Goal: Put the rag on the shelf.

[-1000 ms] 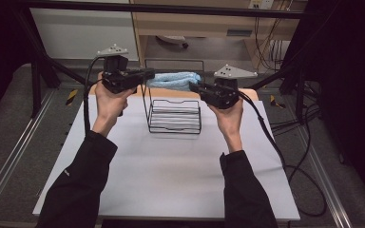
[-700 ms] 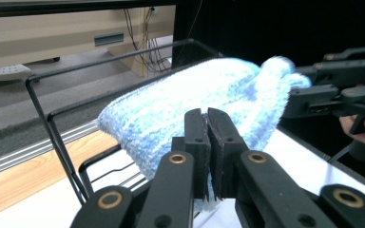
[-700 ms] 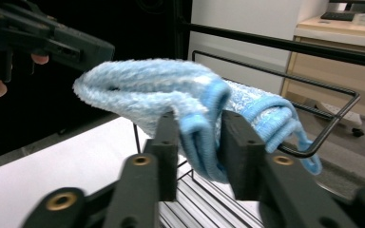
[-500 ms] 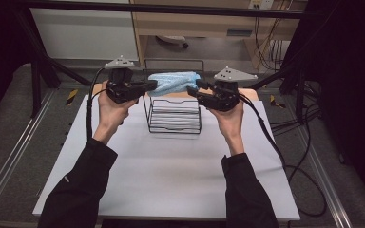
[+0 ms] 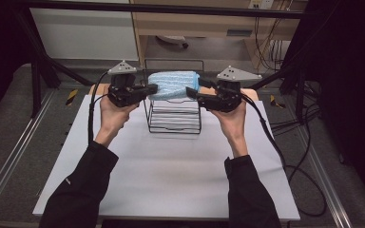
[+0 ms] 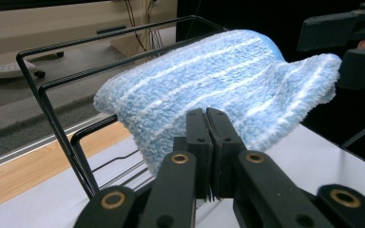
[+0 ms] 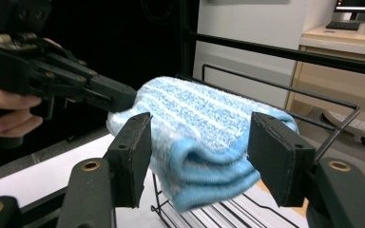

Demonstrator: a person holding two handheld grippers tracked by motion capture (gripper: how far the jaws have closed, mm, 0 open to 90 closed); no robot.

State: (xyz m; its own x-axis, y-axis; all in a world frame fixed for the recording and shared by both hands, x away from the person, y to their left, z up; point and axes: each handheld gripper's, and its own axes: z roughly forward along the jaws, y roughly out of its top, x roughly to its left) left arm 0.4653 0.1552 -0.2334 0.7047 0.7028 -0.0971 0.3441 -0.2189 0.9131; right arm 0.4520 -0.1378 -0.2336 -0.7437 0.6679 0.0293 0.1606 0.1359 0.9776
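Folded blue-and-white striped terry towel [image 5: 172, 85] lies across the top of a black wire rack [image 5: 173, 116], which stands on the white desk [image 5: 171, 175] toward its far edge. In the right gripper view the towel [image 7: 204, 137] shows several folded layers, and its end hangs a little over the upper wires of the rack [image 7: 285, 97].

Left gripper [image 5: 148, 89] meets the towel at its left end. In the left gripper view its jaws stand pressed together with only a thin line between them, right at the near edge of the towel [image 6: 218, 90]; whether a thin piece of the cloth is pinched there I cannot tell, because the jaws hide that spot.

Right gripper [image 5: 193, 93] is at the other end. Its jaws have just been opening, and in its own view the two pads stand apart on both sides of the towel end without pressing it, so this end is free.

My judgement is that the step in hand is the placing of the towel on the rack, and the release is half done. The next move probably calls for the left jaws to open too, and then for both grippers to draw back outward, gently, so that the cloth is not dragged off the wires and the light rack does not tip.
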